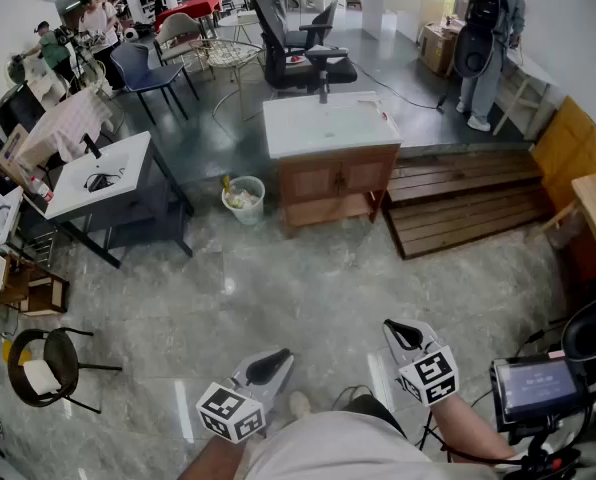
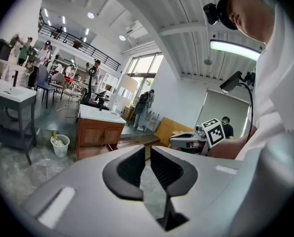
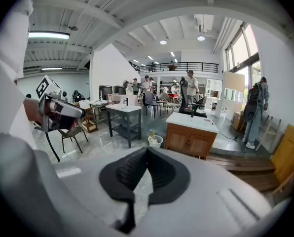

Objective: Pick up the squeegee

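Pads of the right gripper (image 3: 147, 151) meet at their tips and hold nothing. The left gripper (image 2: 147, 149) keeps a slim gap, also empty. Only the head view shows both low over bare floor (image 1: 278, 278) — open room ahead, up to the wooden-fronted washstand (image 1: 328, 128), the bin (image 1: 244, 198) and the platform edge (image 1: 458, 208). No view lets the squeegee be made out — a small dark thing (image 1: 100, 180) on the left table (image 1: 128, 158) is too small to name.
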Demonstrator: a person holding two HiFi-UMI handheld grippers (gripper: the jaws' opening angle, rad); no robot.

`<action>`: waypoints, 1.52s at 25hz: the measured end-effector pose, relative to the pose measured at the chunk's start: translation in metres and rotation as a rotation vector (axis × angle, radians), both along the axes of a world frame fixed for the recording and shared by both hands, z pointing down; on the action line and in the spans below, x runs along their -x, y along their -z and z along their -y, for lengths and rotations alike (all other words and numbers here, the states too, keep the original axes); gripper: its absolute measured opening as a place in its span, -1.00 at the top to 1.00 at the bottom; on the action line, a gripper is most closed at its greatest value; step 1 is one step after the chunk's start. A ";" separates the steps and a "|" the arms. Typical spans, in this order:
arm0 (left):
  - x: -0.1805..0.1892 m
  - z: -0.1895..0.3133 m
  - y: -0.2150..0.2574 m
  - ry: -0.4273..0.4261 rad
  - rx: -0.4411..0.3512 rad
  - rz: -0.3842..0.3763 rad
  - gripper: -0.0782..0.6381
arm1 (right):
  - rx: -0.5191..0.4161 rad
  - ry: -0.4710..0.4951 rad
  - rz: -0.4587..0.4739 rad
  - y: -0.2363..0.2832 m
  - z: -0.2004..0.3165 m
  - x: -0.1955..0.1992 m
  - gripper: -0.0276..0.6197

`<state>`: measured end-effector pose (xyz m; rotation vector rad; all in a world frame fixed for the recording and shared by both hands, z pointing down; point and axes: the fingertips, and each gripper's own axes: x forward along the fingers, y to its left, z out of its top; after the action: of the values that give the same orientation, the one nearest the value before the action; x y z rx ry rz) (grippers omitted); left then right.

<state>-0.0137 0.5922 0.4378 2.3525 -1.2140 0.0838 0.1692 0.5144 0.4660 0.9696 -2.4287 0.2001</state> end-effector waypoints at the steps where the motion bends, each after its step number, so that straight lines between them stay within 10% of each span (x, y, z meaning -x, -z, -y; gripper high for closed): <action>1: 0.011 0.004 -0.001 -0.004 -0.001 0.003 0.66 | -0.007 -0.007 0.005 0.002 0.004 0.009 0.91; 13: 0.052 0.071 -0.006 -0.053 0.000 0.009 0.66 | 0.010 -0.087 0.031 -0.003 0.058 0.041 0.91; 38: -0.028 0.452 -0.003 -0.042 -0.044 0.066 0.63 | -0.031 -0.068 0.091 -0.036 0.453 -0.008 0.74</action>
<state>0.0140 0.1400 0.4411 2.4312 -1.2093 0.1508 0.1775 0.0612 0.5024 1.0791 -2.4896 0.2357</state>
